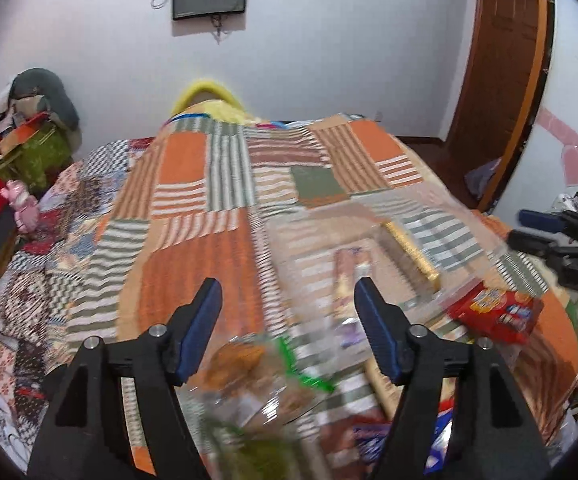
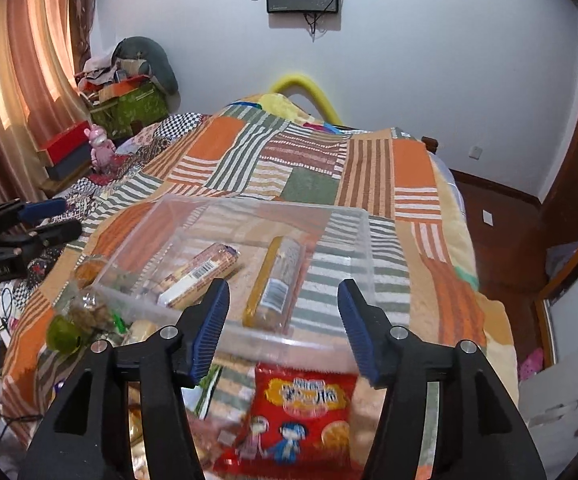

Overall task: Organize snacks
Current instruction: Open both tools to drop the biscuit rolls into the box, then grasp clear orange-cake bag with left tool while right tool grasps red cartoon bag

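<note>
A clear plastic bin (image 2: 363, 240) sits on the patchwork bed cover and holds two long biscuit packs, a beige one (image 2: 201, 274) and a yellow-edged one (image 2: 275, 284). A red snack bag (image 2: 297, 408) lies in front of the bin, under my right gripper (image 2: 283, 308), which is open and empty. My left gripper (image 1: 287, 304) is open and empty above a clear bag of brown snacks (image 1: 245, 364). The bin (image 1: 485, 256) and the red bag (image 1: 493, 312) also show in the left wrist view. The left gripper (image 2: 55, 218) shows at the left of the right wrist view.
More snack packets (image 2: 85, 316) lie left of the bin and near the bed's front edge (image 1: 373, 436). Boxes and a pink toy (image 2: 101, 146) stand by the curtain at the left. A wooden door (image 1: 501, 80) is at the right.
</note>
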### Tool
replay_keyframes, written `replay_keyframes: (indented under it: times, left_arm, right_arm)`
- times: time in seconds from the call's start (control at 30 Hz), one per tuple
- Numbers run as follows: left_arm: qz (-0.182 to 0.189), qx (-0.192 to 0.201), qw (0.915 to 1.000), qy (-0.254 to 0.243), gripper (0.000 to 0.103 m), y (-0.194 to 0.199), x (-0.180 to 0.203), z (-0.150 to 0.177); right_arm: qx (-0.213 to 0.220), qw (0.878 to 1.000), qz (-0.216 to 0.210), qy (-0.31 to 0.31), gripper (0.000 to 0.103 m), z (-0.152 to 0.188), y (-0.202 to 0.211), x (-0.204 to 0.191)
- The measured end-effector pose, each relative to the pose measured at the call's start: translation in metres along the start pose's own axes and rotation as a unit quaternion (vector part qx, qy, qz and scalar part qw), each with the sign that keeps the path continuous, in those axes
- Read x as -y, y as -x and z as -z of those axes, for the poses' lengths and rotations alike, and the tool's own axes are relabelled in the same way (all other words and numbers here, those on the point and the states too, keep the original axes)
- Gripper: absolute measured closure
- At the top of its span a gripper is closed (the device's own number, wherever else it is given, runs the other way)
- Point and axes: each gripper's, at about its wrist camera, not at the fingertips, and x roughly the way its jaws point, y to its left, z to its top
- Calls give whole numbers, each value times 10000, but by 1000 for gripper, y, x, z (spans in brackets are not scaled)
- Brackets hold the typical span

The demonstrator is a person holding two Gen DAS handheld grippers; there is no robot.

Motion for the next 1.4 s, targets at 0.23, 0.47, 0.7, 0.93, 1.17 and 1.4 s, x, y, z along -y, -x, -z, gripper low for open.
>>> replay_keyframes:
  times: [0.23, 0.47, 0.7, 0.93, 1.17, 1.4]
  left_arm:
    - [-135, -432, 9988, 186, 33, -9, -34, 33]
    - [-146, -731, 9963, 434, 33, -36, -58, 54]
    - [-247, -984, 9938, 449, 33, -72, -65, 65]
    - [24, -946, 9926, 760, 33, -84, -75, 72]
    - [86, -855, 9948, 544, 47, -84, -68, 73]
    - [-8, -835, 9955, 450, 53, -77, -66, 76]
  right_arm:
    - [-66, 9998, 191, -30, 36, 23, 2, 0]
    - [-409, 9986, 320, -61, 30, 48, -11, -2]
    - [-791, 9963, 326, -51, 27, 66, -26, -2]
    - [-965, 9946, 358, -90, 22, 77, -34, 2]
    - [-1078, 9934, 168, -357, 22, 82, -40, 11]
    - [-963, 9940, 63, -519, 37, 87, -34, 13]
